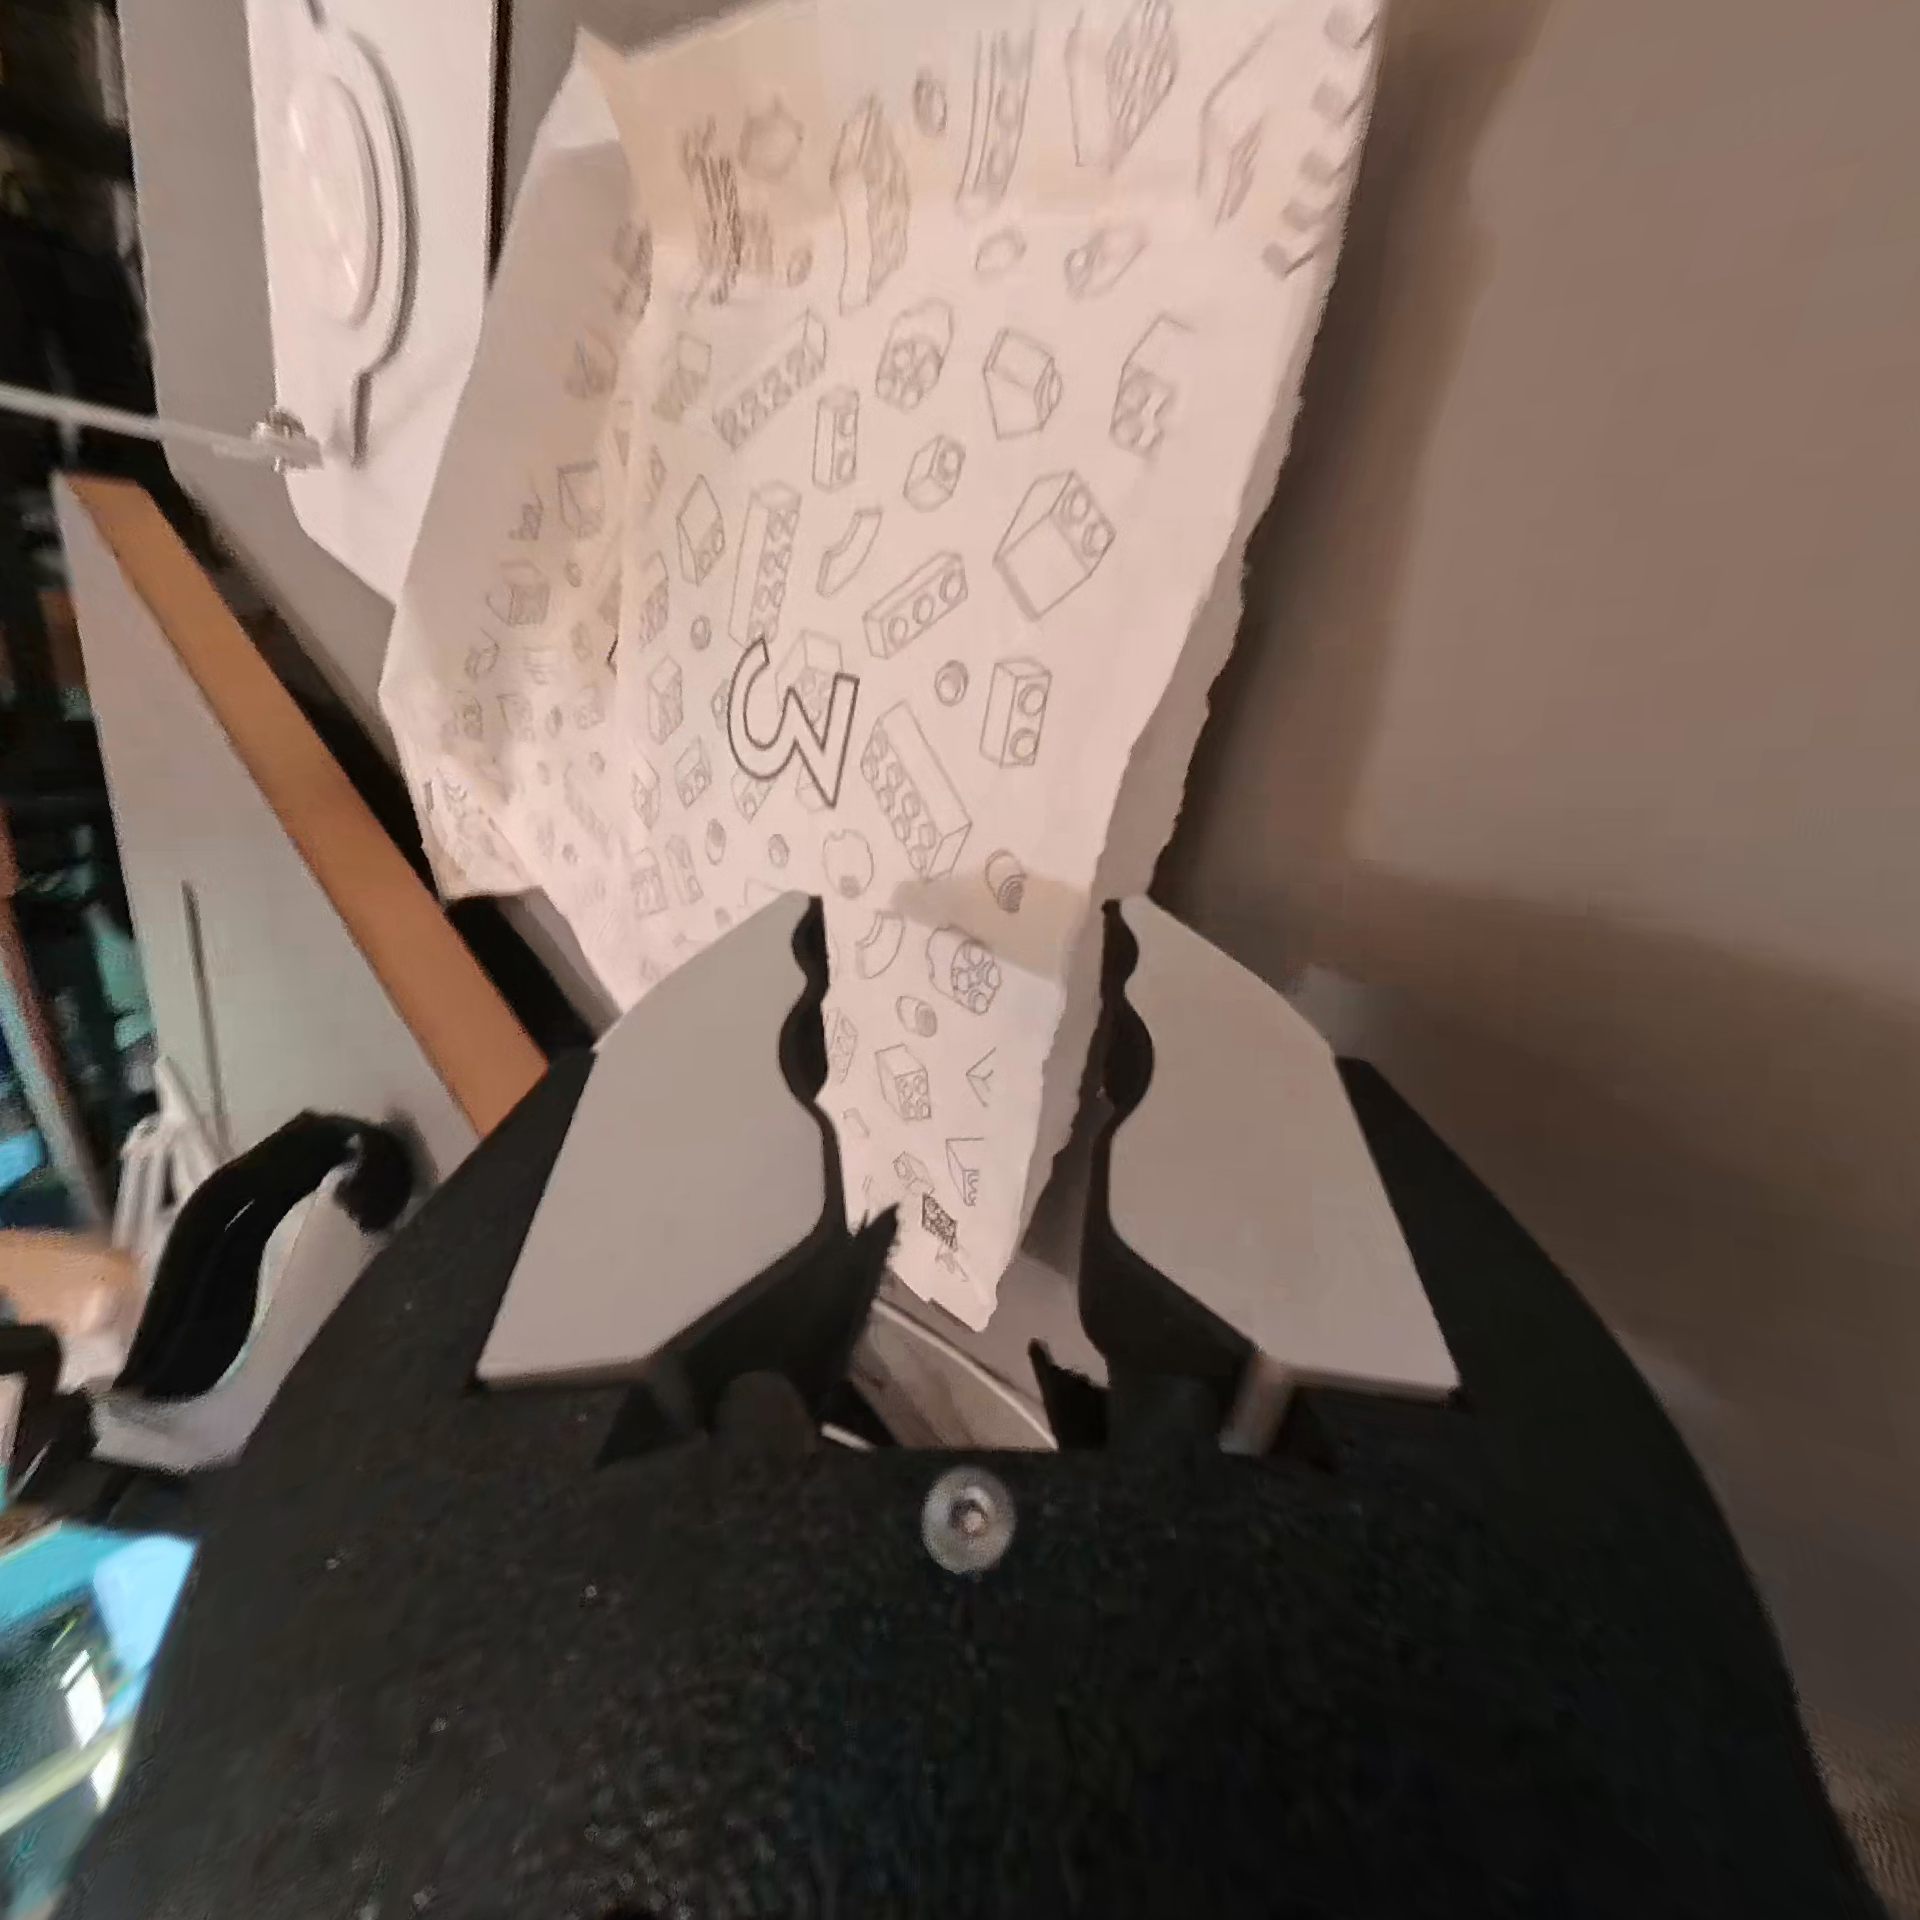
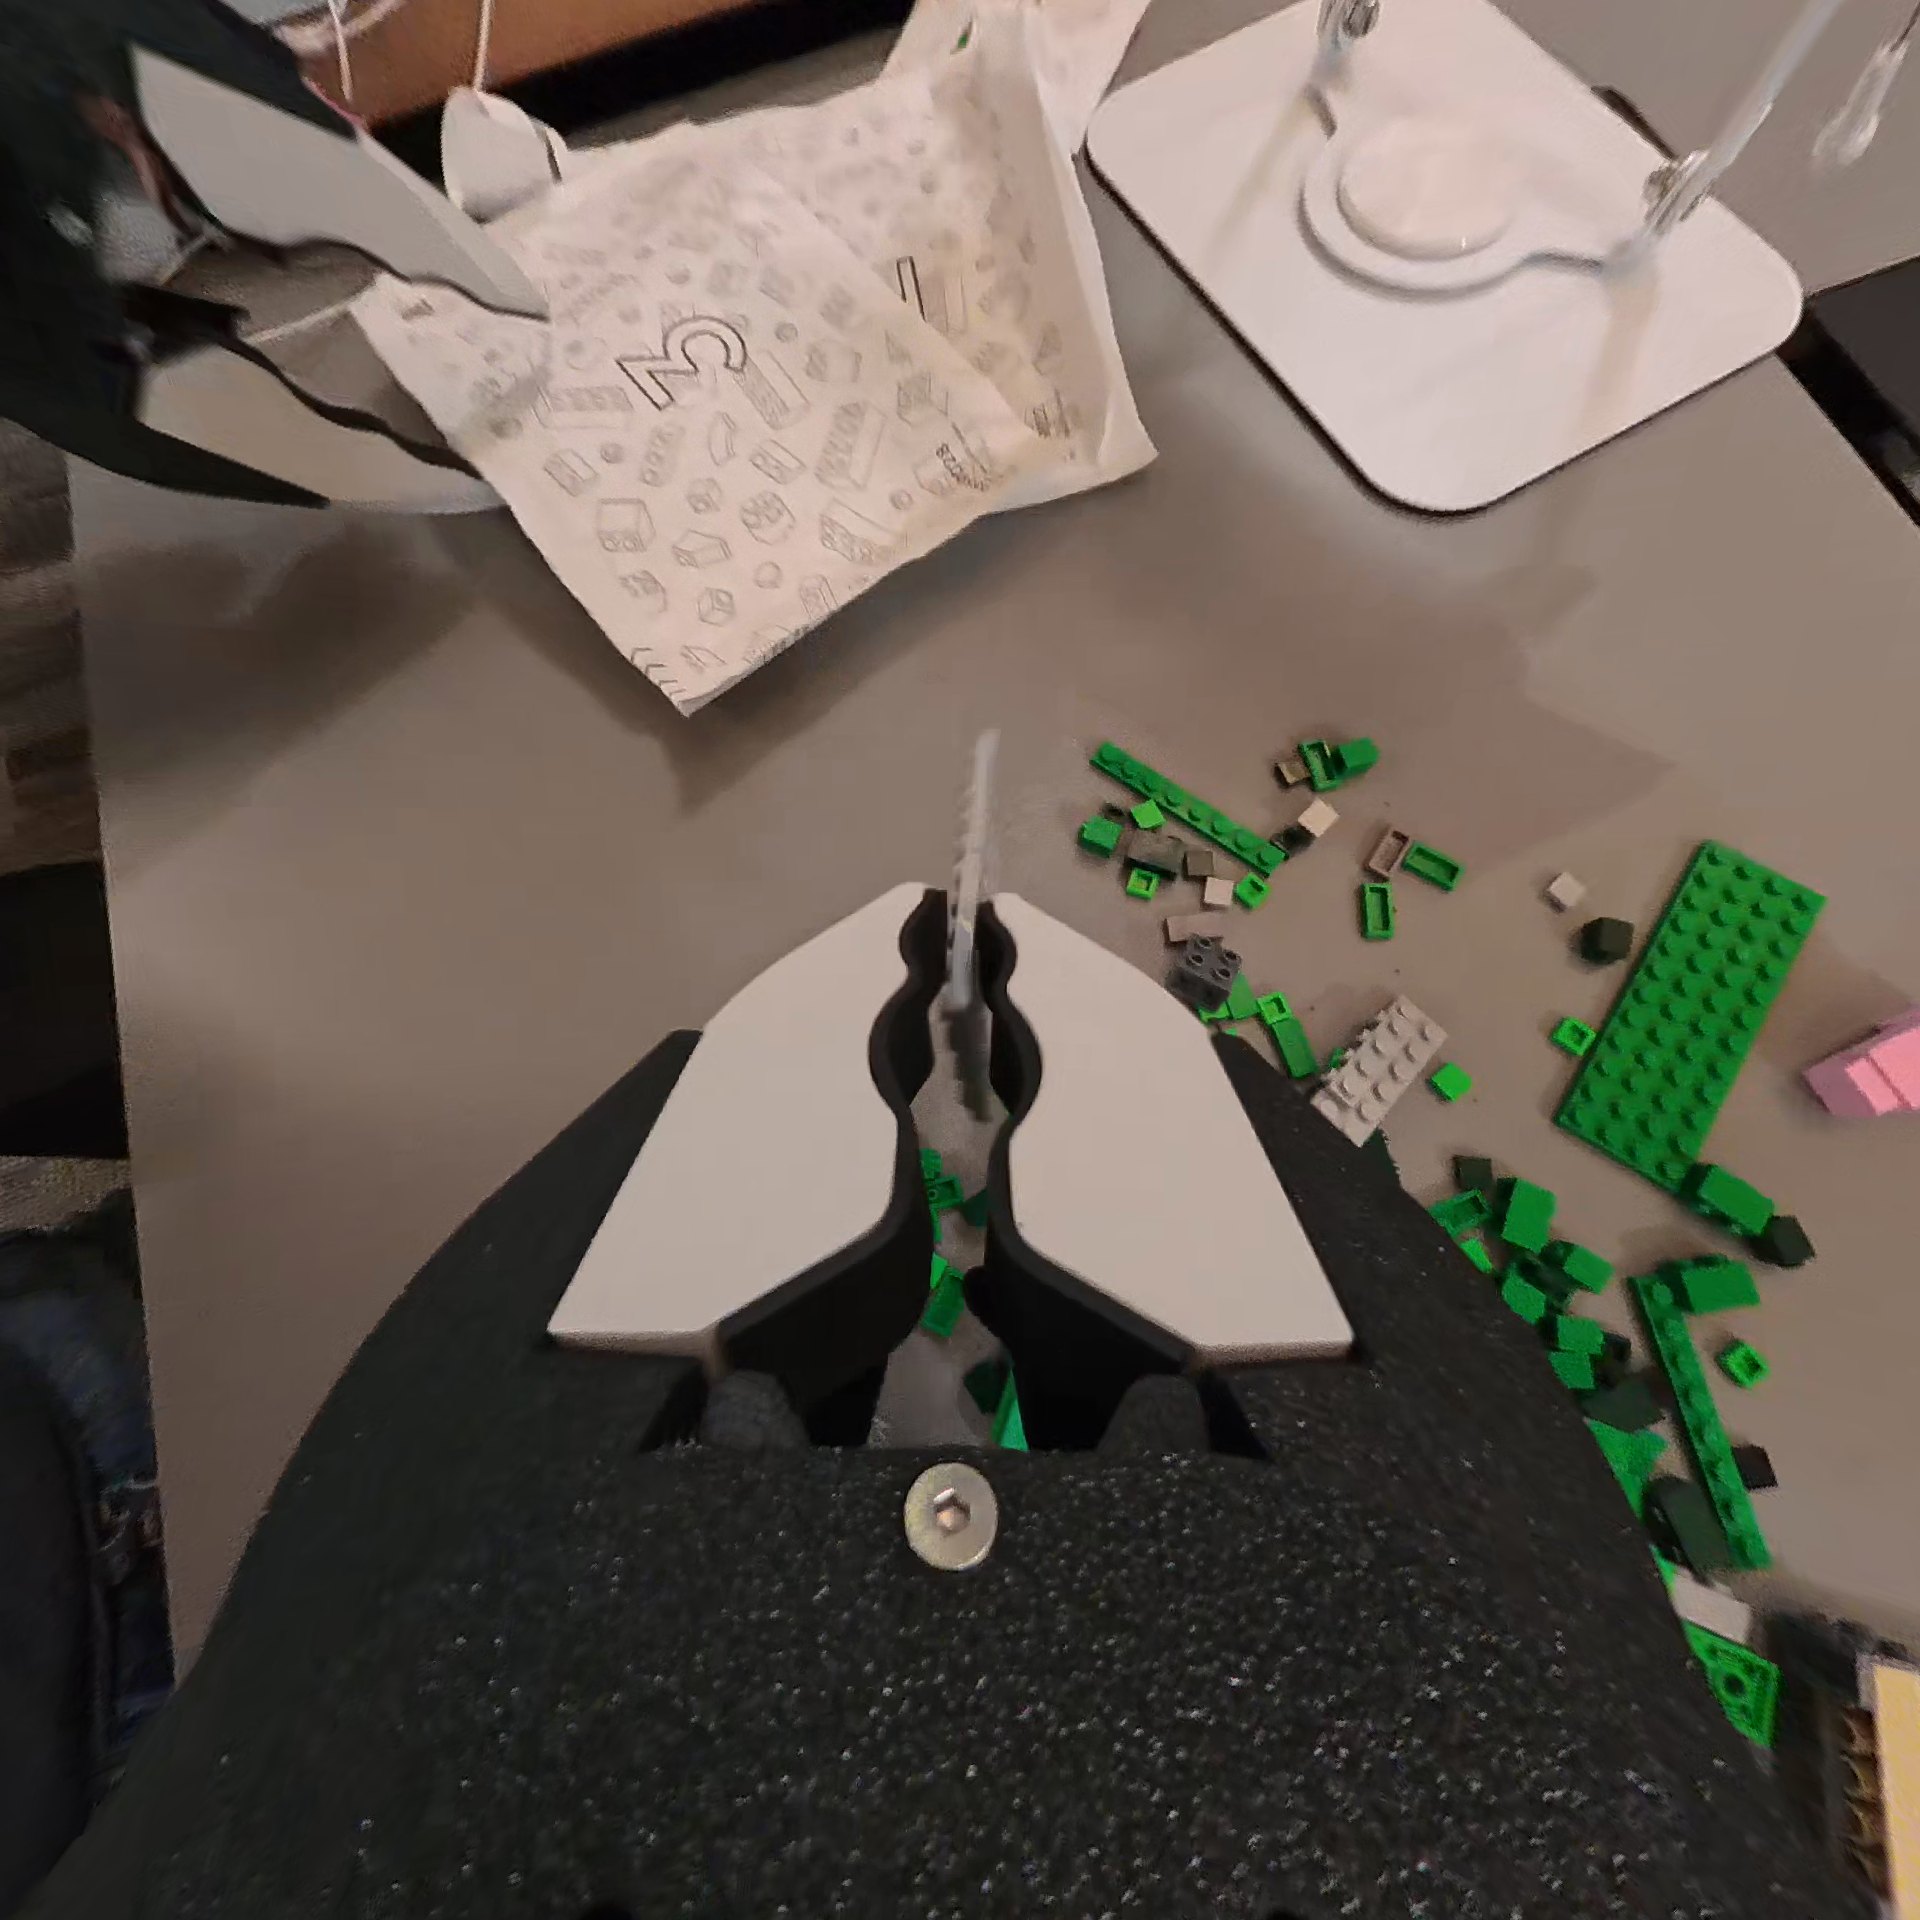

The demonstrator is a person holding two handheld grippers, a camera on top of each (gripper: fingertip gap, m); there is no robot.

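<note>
A white paper bag [image 1: 883, 520] printed with brick outlines and torn along one edge fills the left wrist view. Its lower end lies between the spread fingers of my left gripper [image 1: 961, 914], which is open around it. In the right wrist view the same bag [image 2: 748, 447] rests on the grey table [image 2: 416, 831], with the left gripper [image 2: 499, 384] at its far left corner. My right gripper [image 2: 966, 904] is shut on a thin pale paper strip [image 2: 977, 821], seen edge-on and sticking out past the fingertips, above the table.
Loose green and grey bricks [image 2: 1558, 1278] are scattered right of my right gripper, among them a large green plate [image 2: 1694, 1008] and a grey plate [image 2: 1377, 1070]. A white stand base [image 2: 1455, 312] sits at the far right. A pink piece [image 2: 1870, 1070] lies at the right edge. From my right tips it is roughly 12 cm to the grey plate [image 2: 1377, 1070]; from my left, 35 cm.
</note>
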